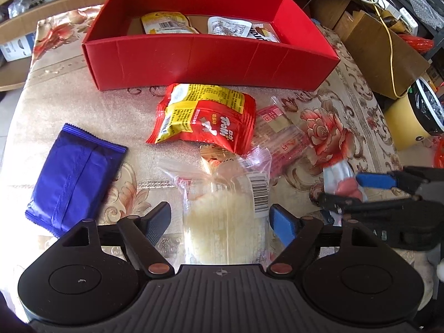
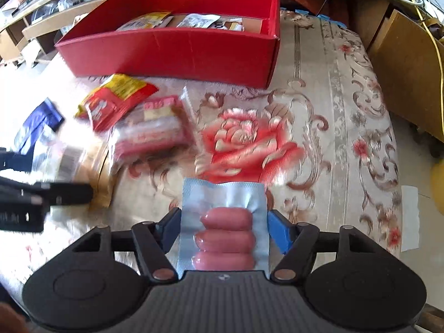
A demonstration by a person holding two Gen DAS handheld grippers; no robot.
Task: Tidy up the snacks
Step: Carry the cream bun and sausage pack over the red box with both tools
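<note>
Red box [image 1: 211, 61] taken as landmark: nearer than it, sausage pack [image 2: 226, 230] is clamped by right gripper [image 2: 222, 230]; clear bag [image 1: 224, 222] is straddled, ungripped, by wide left gripper [image 1: 219, 222].

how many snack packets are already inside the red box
2 visible: a yellow packet at the left of the red box, a white packet right of it. The front wall may hide others.

The right gripper [image 2: 223, 226] holds a blue pack of three pink sausages [image 2: 226, 230] between its pads, over the flowered tablecloth [image 2: 319, 138]. The red box [image 2: 172, 52] sits at the table's far edge, with loose snack packets [image 2: 116, 100] nearer, toward the left edge
</note>
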